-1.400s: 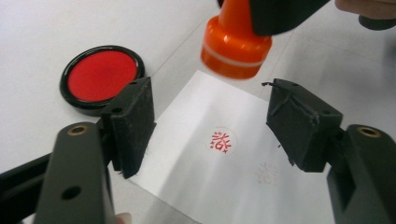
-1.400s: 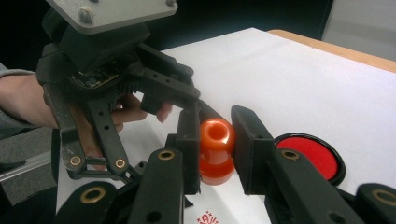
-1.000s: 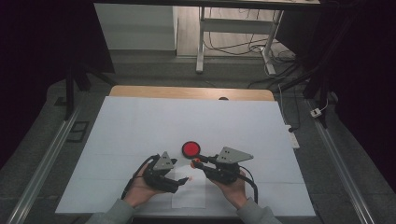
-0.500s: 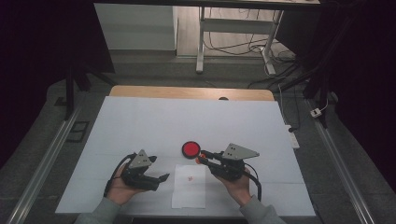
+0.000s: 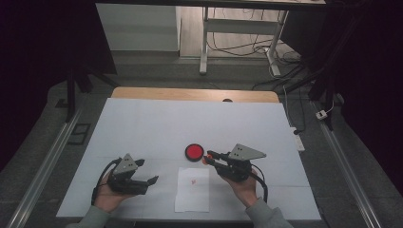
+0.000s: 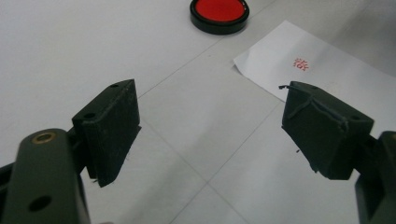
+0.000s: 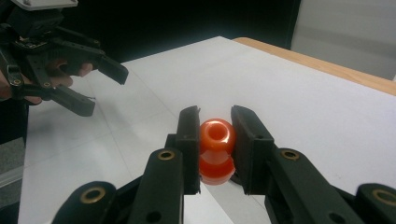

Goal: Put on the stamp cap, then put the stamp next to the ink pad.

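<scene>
High view: the sheet of paper (image 5: 192,189) lies at lower centre with a small red mark (image 5: 193,181) already on it, so the stamping itself looks done. The right gripper (image 5: 208,155) sits just right of centre, its tip beside the round ink pad (image 5: 194,152) and above the paper's top edge; the orange stamp in it is a speck here, hard to read. The left gripper (image 5: 151,177) lies at lower left, well apart from the paper, jaws spread.

Left gripper view: both black jaws stand wide with nothing between them; the ink pad (image 6: 219,9) is cut off at the top edge, and the paper (image 6: 327,74) runs out of frame at right — the mark (image 6: 300,63) is too small to make out.

Right gripper view: the jaws are clamped narrow on the orange stamp (image 7: 216,150), low centre. Its face is hidden, so whether it carries ink I cannot tell. My guess at the next move — re-ink on the pad or set the stamp down, either calling for a steady lowering
</scene>
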A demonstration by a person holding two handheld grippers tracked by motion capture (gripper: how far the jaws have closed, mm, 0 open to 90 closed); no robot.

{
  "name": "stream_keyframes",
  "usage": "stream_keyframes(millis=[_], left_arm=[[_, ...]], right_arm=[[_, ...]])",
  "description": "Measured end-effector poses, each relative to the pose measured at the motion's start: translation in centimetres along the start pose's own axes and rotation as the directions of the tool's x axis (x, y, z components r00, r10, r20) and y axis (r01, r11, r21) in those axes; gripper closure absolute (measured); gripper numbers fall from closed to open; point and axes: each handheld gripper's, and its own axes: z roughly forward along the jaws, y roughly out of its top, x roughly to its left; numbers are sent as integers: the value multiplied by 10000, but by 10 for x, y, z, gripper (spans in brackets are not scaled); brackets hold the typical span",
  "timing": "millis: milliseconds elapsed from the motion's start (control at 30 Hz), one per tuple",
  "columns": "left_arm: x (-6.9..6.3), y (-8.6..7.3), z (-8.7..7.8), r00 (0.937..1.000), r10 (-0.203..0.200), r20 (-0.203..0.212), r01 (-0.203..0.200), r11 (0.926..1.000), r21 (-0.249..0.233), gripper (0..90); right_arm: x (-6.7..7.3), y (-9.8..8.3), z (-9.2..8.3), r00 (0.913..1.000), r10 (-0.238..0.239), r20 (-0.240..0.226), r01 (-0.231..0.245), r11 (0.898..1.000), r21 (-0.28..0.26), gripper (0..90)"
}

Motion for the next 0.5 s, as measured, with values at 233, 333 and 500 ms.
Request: stream_keyframes(millis=[233, 333, 500], left_arm=[[6, -5, -3, 9998, -109, -161, 109, 9999, -39, 202], [6, -4, -2, 9998, -104, -177, 103, 9999, -42, 203], [6, -5, -1, 9999, -44, -137, 45, 10000, 2, 203]], right_arm=[[-4, 0, -1, 10000, -10, 72, 10, 10000, 33, 724], [-4, 0, -1, 10000, -18, 96, 18, 10000, 28, 723], [-5, 0, -2, 9999, -18, 146, 18, 10000, -10, 724]])
